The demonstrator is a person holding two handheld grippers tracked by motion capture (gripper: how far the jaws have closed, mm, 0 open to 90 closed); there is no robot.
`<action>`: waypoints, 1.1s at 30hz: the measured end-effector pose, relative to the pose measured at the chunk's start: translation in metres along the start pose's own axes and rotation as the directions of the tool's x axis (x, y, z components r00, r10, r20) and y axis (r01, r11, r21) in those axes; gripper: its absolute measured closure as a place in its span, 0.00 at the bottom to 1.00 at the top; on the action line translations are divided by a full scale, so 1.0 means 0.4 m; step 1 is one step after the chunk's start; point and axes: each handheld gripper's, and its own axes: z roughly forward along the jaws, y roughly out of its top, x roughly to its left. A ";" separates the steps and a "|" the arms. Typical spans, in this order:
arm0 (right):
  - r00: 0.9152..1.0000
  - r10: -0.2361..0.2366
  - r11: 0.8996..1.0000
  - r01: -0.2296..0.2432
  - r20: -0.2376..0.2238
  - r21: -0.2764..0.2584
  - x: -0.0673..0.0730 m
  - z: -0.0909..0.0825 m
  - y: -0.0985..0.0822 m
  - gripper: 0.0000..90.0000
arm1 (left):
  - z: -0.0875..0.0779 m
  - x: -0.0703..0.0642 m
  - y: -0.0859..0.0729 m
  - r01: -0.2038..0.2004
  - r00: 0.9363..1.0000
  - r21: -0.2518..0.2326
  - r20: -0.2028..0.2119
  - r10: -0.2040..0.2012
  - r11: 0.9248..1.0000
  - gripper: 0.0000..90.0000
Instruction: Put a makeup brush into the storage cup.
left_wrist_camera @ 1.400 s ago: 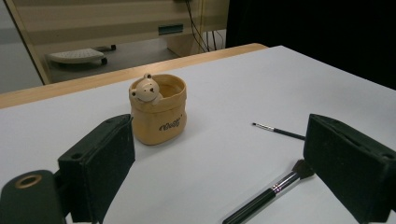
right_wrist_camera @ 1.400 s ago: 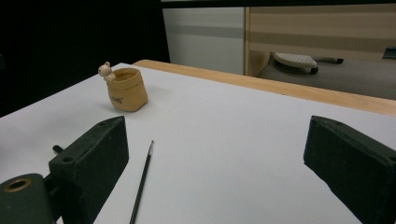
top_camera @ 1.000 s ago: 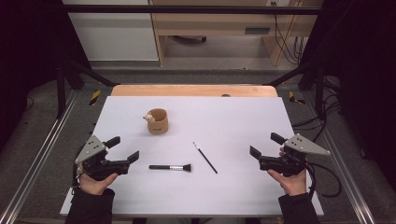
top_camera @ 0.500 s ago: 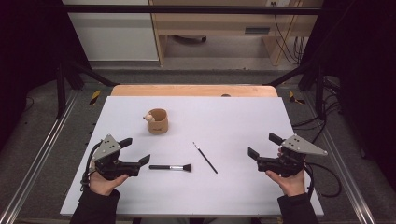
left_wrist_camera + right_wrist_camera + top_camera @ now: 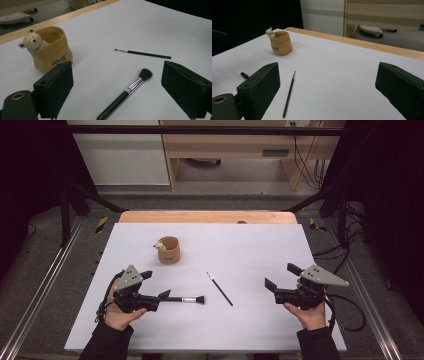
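A thick makeup brush [image 5: 189, 299] with a black handle and silver ferrule lies on the white table [image 5: 250, 245], bristles to the right. My left gripper [image 5: 156, 284] is open at its handle end. In the left gripper view the brush [image 5: 127, 91] lies on the table between the wide-apart jaws of that gripper [image 5: 117, 70], untouched. A thin black brush [image 5: 220, 289] lies just right of it. A tan cup with a small bear figure [image 5: 169, 250] stands farther back. My right gripper [image 5: 279, 275] is open at the right, with nothing between its jaws [image 5: 328, 72].
A wooden strip [image 5: 207, 217] runs along the table's far edge. Metal rails [image 5: 45, 285] flank both sides. The right gripper's cable [image 5: 345, 307] trails off the table's right edge. In the right gripper view the thin brush [image 5: 289, 93] lies ahead, left of centre, and the cup [image 5: 280, 42] stands beyond.
My left gripper has moved right across the table to the thick brush's handle end. The right gripper has hardly moved. Both brushes and the cup lie where they were.
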 end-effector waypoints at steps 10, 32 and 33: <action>1.000 0.007 1.000 -0.007 0.003 -0.006 0.005 -0.009 -0.002 0.07 | 0.029 -0.018 0.015 -0.042 0.999 0.058 0.024 0.040 0.997 0.11; 1.000 0.004 1.000 -0.004 0.003 0.011 0.005 0.002 -0.009 0.06 | 0.131 -0.027 0.000 -0.079 0.995 0.173 0.079 0.066 0.982 0.14; 1.000 0.002 1.000 -0.002 0.001 0.012 0.005 0.002 -0.010 0.06 | 0.134 -0.027 -0.001 -0.083 0.994 0.181 0.081 0.070 0.980 0.14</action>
